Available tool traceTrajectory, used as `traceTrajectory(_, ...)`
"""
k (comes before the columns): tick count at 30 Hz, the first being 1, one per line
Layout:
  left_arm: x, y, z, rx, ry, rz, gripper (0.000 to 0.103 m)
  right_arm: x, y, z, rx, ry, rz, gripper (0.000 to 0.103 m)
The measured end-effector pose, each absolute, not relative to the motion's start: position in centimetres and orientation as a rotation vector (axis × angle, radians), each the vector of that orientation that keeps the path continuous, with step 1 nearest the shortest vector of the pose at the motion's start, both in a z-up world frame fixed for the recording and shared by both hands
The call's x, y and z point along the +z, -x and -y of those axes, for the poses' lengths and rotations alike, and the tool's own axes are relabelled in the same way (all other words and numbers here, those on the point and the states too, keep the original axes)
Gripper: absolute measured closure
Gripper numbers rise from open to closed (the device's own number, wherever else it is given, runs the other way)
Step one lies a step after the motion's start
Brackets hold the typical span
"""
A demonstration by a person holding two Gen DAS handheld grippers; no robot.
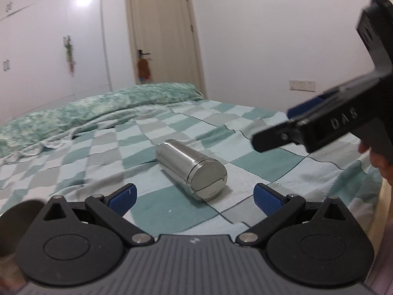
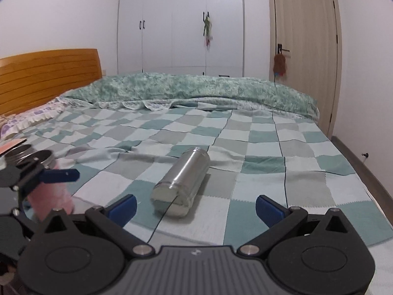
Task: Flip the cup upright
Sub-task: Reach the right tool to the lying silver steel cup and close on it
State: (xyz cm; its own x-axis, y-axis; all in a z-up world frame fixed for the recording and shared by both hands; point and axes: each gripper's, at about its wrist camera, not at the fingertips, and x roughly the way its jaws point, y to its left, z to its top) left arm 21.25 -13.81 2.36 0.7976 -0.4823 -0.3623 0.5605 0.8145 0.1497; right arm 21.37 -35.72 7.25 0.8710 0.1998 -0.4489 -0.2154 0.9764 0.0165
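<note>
A shiny steel cup (image 1: 191,169) lies on its side on the checked bedspread (image 1: 98,152), its flat end facing my left gripper. My left gripper (image 1: 194,199) is open and empty, just short of the cup, fingers either side of its near end. In the right wrist view the cup (image 2: 181,186) lies ahead, slightly left of centre. My right gripper (image 2: 195,209) is open and empty, close in front of it. The right gripper also shows from the side in the left wrist view (image 1: 319,123), above and right of the cup. The left gripper shows at the left edge of the right wrist view (image 2: 49,174).
A rumpled green quilt (image 2: 196,88) lies along the far side of the bed. A wooden headboard (image 2: 46,78) stands at the left. A wardrobe (image 2: 181,24) and a door (image 2: 304,49) are behind. The bed's right edge (image 2: 363,186) drops to the floor.
</note>
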Motion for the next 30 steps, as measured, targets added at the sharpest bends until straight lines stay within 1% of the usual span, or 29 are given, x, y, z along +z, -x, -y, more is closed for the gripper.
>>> traceTrajectory(11,1.7,-28.0,12.0,-0.691,-0.296,-0.348,0.0,6.6,-30.2,32.9,0.24,0.039,-0.567,0.0)
traceTrajectory(24,1.2,-33.7,8.1,-0.676,-0.366,-0.375,0.0,4.5,-36.5,29.8,0.198,0.065,-0.686,0.0)
traceTrajectory(30,1.0,-34.7,7.2,-0.751,-0.36,-0.393,0.0,3.5,-39.6,29.4,0.146,0.037,-0.768,0.0)
